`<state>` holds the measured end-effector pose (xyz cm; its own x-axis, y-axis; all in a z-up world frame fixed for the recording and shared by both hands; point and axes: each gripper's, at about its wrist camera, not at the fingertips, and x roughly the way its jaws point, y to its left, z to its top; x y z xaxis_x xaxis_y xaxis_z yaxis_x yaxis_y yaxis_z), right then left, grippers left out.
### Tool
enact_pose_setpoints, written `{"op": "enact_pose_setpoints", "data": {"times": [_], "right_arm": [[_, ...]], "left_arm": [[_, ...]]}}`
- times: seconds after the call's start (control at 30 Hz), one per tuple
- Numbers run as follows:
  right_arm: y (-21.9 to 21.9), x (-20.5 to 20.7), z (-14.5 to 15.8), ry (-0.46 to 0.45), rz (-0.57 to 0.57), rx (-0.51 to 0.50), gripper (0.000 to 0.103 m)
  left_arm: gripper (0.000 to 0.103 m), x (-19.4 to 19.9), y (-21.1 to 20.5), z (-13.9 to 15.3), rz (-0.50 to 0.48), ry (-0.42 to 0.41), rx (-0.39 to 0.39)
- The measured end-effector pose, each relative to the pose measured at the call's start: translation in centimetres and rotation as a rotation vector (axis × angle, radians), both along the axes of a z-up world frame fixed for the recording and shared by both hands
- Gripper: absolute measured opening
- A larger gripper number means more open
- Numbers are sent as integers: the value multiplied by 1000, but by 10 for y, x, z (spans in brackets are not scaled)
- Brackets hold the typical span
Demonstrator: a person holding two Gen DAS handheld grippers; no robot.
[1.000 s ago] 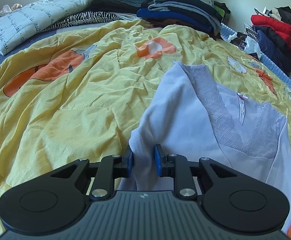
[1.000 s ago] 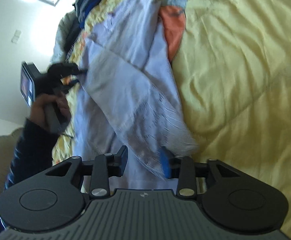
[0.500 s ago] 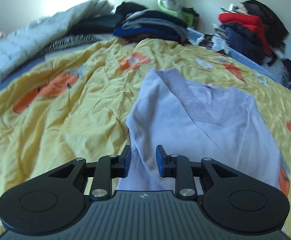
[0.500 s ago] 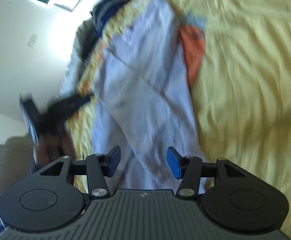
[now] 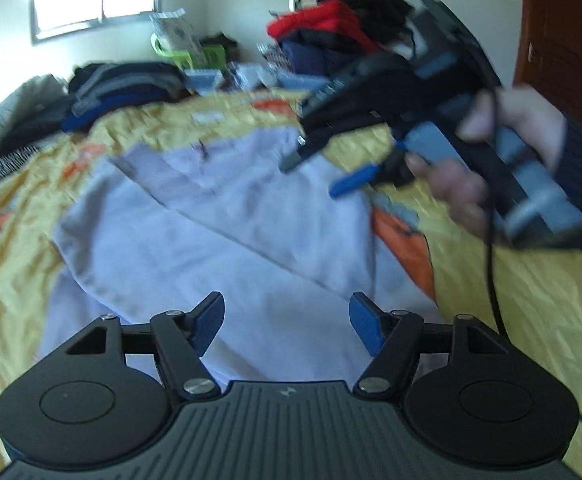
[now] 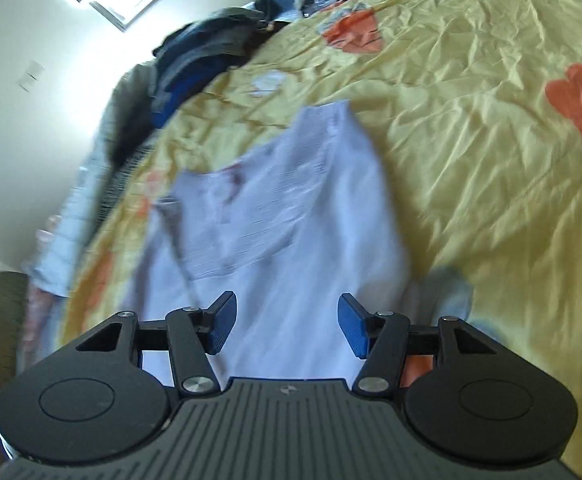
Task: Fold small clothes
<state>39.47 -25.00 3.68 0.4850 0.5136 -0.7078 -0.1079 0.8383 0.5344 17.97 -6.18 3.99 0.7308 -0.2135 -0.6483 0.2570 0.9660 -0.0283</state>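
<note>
We see the pale lilac knit top [image 5: 227, 240] lying flat on the yellow flowered quilt [image 5: 531, 304], partly folded, with one diagonal fold edge running from the upper left of the left wrist view down toward its lower right. Its long axis runs from the bottom centre of the frame up toward the neckline in the upper middle.

Our left gripper [image 5: 287, 326] has just been opening; its blue pads are spread wide with nothing pinched, the cloth lying below and beyond them. Our right gripper [image 6: 284, 326] has likewise just been opening, and its pads stand apart over the near end of the garment, gripping nothing. In the left wrist view the right gripper also shows at the upper right, held in a hand [image 5: 503, 148], above the top's right edge.

We judge both grippers roughly equally near the garment's near end, so the coming fold likely turns on taking that end and carrying it along the long axis toward the neckline.

Motion blur smears both views. The hem is hidden under the gripper bodies, so we cannot tell how the sleeves lie.
</note>
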Motion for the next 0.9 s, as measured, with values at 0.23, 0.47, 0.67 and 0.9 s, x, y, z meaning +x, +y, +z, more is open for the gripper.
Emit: {"op": "enact_pose_setpoints", "data": {"times": [0.23, 0.47, 0.67, 0.9], "right_arm": [[2, 9, -11, 41, 11, -58, 55], [104, 44, 30, 27, 299, 190, 73], [204, 104, -5, 116, 350, 120, 70], [234, 131, -23, 166, 322, 72, 70]], "left_arm": [[72, -5, -3, -22, -16, 48, -5], [72, -3, 6, -9, -70, 13, -18], [75, -5, 2, -27, -44, 21, -3], [75, -15, -1, -37, -17, -50, -8]]}}
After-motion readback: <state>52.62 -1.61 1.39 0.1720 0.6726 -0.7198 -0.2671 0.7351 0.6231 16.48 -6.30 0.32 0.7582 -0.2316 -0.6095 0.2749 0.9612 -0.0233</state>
